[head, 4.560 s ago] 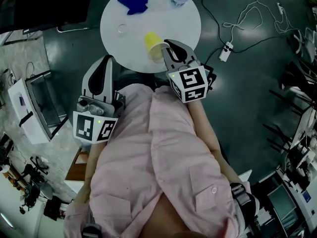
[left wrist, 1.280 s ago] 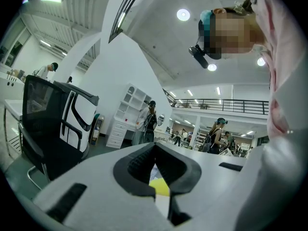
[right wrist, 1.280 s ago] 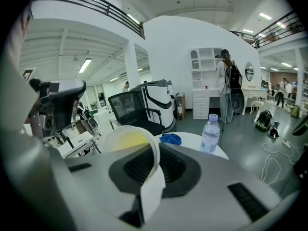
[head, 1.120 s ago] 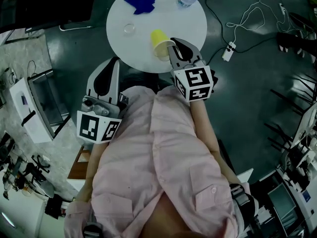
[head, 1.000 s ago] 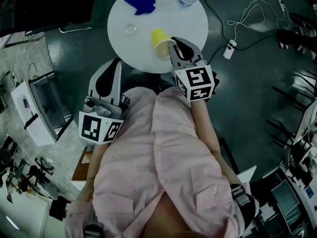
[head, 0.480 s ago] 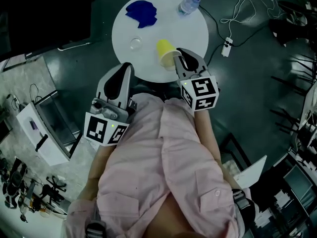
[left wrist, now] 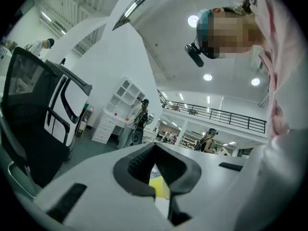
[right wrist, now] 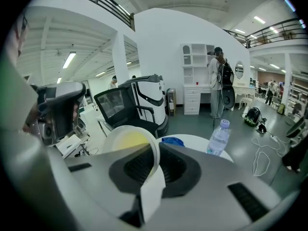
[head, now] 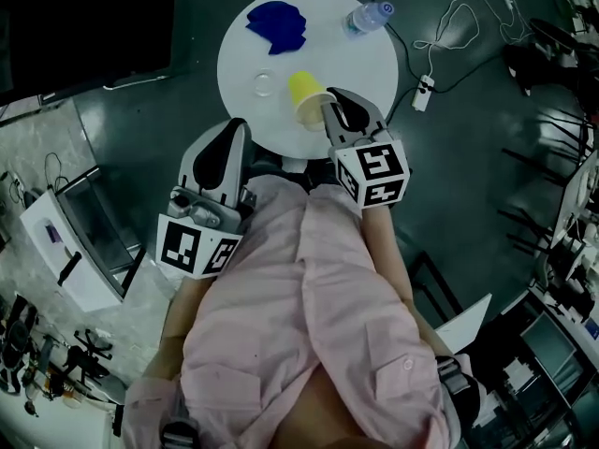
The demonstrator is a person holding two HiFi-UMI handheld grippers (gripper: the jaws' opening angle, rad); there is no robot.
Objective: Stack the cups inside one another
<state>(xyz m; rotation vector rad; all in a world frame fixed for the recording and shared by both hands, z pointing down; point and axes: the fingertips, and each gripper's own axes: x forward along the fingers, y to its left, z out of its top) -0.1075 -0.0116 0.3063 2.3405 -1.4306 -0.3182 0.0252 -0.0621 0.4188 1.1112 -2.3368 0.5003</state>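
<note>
A yellow cup (head: 305,95) lies tilted over the near edge of the round white table (head: 374,64), mouth towards me. My right gripper (head: 329,112) is shut on its rim. In the right gripper view the cup's pale rim (right wrist: 153,146) is pinched between the jaws of the right gripper (right wrist: 155,153). A small clear cup (head: 265,84) stands on the table to the left of the yellow one. My left gripper (head: 234,127) hovers at the table's near left edge with nothing held. In its own view the left gripper (left wrist: 154,147) has its tips together, and the yellow cup (left wrist: 161,187) shows through the slit.
A blue cloth (head: 278,24) and a plastic water bottle (head: 369,16) sit at the far side of the table. Cables and a power strip (head: 422,91) lie on the dark floor to the right. A black office chair (left wrist: 33,109) stands left of the left gripper.
Both grippers have edged a little towards the table, and the left one now reaches its near edge. The yellow cup stays in the right gripper's hold.
</note>
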